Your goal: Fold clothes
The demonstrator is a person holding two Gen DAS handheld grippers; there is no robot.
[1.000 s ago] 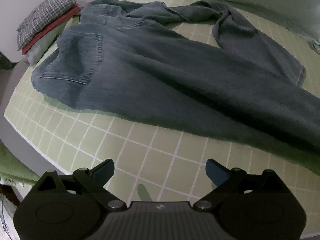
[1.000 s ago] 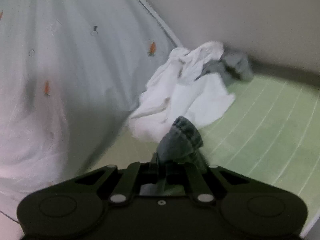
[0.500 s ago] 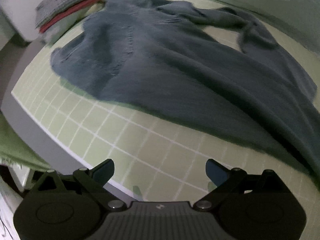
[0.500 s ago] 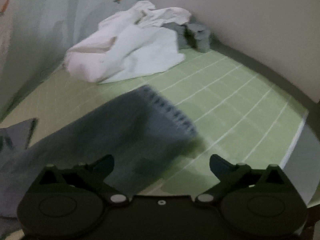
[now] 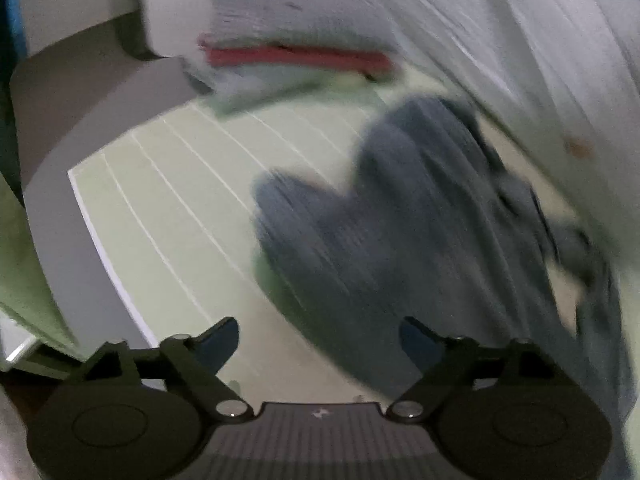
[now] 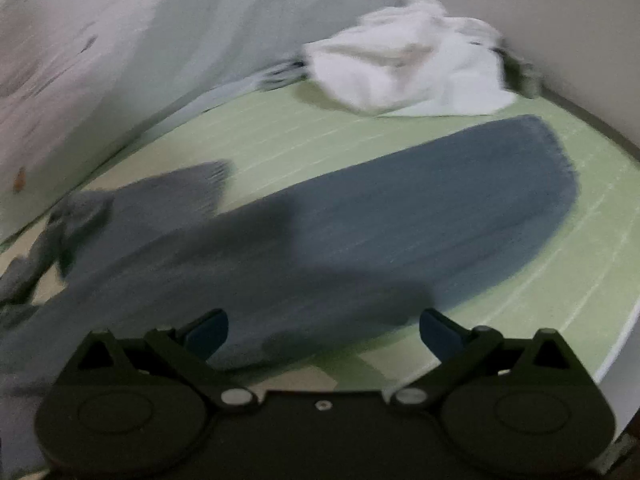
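We see the blue jeans (image 6: 400,216) lying flat on the green mat (image 5: 168,208). One long leg runs away from our right tongs (image 6: 324,330) toward the far right. Those tongs are wide apart and hold nothing. Our left tongs (image 5: 320,340) are closing on nothing, with the waist end just ahead to the right.

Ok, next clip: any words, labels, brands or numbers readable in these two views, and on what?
No readable text in either view.
Left gripper: a small pale mark on its body, a logo, not letters; too small to read.
Curtain: small orange printed motifs, pictures only, blurred.
Jeans, folded stack, white cloth: no label or tag shows; both views are motion-blurred.
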